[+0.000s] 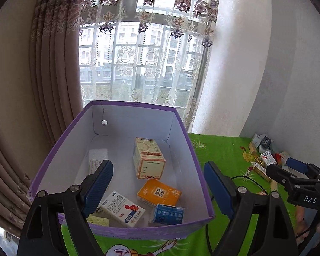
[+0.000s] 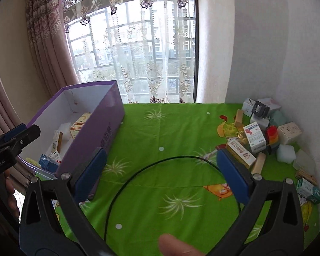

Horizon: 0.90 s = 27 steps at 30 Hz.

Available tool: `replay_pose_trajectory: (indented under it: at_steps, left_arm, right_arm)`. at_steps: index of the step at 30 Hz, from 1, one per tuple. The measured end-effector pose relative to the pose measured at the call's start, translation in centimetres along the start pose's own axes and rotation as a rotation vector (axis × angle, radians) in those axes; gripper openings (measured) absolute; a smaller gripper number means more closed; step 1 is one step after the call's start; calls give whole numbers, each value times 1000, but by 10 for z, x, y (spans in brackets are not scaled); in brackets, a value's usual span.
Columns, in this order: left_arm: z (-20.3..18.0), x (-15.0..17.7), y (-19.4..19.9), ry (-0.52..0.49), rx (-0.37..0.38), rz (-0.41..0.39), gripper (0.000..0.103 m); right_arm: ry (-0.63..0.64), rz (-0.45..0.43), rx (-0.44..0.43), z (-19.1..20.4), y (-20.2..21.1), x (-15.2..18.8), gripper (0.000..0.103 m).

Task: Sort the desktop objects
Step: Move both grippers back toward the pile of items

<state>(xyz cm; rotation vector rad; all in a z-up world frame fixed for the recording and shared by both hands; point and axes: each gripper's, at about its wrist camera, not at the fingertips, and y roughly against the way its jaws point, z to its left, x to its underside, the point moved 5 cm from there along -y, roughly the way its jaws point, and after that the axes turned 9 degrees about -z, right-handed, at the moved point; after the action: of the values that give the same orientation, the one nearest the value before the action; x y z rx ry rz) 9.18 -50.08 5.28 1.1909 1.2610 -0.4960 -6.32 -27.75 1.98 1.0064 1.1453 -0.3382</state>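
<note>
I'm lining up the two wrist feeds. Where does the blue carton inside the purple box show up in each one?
Left wrist: the blue carton lies at the near right corner of the purple box, lower centre of frame, just below the orange carton.
Right wrist: the blue carton peeks over the box's near end at far left, mostly hidden by the wall.
Shared landmark: the purple box on the green cloth.

A green cartoon-print cloth (image 2: 170,132) covers the surface, bearing a purple cardboard box (image 2: 96,132) at left, small cartons and blocks (image 2: 264,136) heaped at right, and a black cable (image 2: 138,173) between.
</note>
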Motion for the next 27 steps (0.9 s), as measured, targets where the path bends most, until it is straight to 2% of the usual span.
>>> replay_pose_trajectory:
  at_steps: [8, 17, 20, 27]
  left_arm:
    - [-66, -1, -11, -81, 81, 20, 88]
    - [-154, 18, -30, -164, 223, 80, 88]
    - [-182, 30, -37, -191, 276, 113, 88]
    - [-243, 65, -51, -258, 401, 184, 88]
  right_arm:
    - [-100, 37, 157, -100, 20, 36, 103]
    - [-219, 72, 374, -199, 51, 81, 103]
    - [-199, 72, 360, -223, 57, 87, 103]
    - [52, 115, 289, -264, 55, 92, 103]
